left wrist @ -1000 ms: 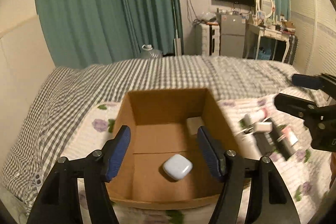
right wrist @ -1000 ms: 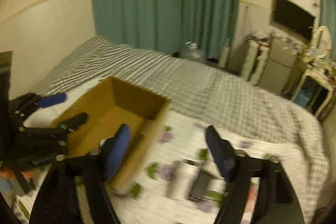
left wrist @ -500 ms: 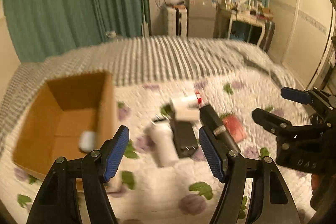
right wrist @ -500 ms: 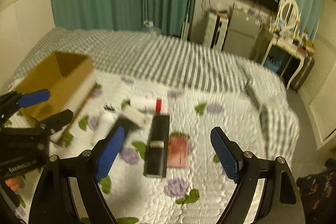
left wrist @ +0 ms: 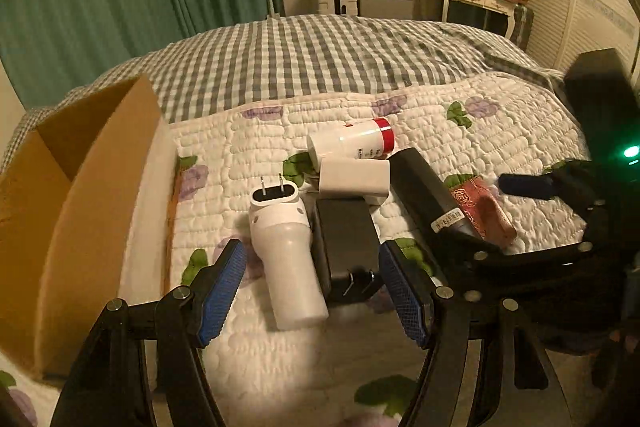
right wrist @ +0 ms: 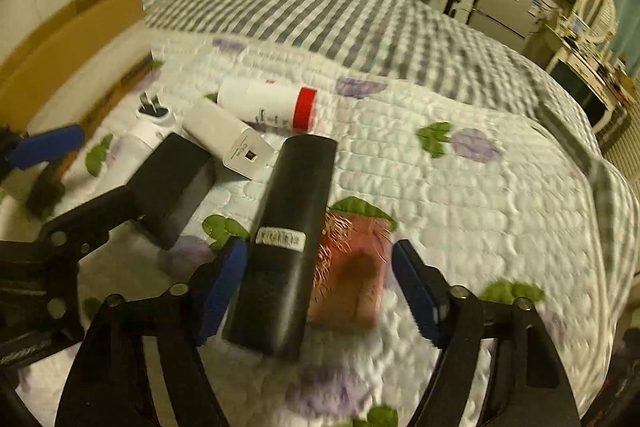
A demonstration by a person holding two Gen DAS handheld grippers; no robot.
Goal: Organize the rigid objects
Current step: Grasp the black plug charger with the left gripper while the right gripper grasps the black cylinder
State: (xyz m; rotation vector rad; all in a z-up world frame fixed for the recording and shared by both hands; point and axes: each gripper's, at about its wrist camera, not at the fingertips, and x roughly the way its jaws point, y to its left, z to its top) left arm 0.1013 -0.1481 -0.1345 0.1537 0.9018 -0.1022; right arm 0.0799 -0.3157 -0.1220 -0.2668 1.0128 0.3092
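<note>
A pile of rigid objects lies on the quilted bed. My left gripper (left wrist: 312, 287) is open, its jaws either side of a white plug-in charger (left wrist: 286, 251) and a black block (left wrist: 346, 243). Behind them lie a white box (left wrist: 354, 177), a white bottle with a red cap (left wrist: 352, 143), a long black bar (left wrist: 430, 195) and a red case (left wrist: 482, 209). My right gripper (right wrist: 318, 291) is open, astride the black bar (right wrist: 288, 227) and the red case (right wrist: 352, 279). The cardboard box (left wrist: 60, 195) stands at the left.
The quilt (left wrist: 460, 131) with purple flowers covers the near bed, and a grey checked blanket (left wrist: 304, 59) lies behind it. Green curtains, a dresser and a television stand far back. The left gripper shows in the right wrist view (right wrist: 52, 147).
Both grippers have swung away from the cardboard box to the right and come down close over the pile of objects. Both stay open and empty.
</note>
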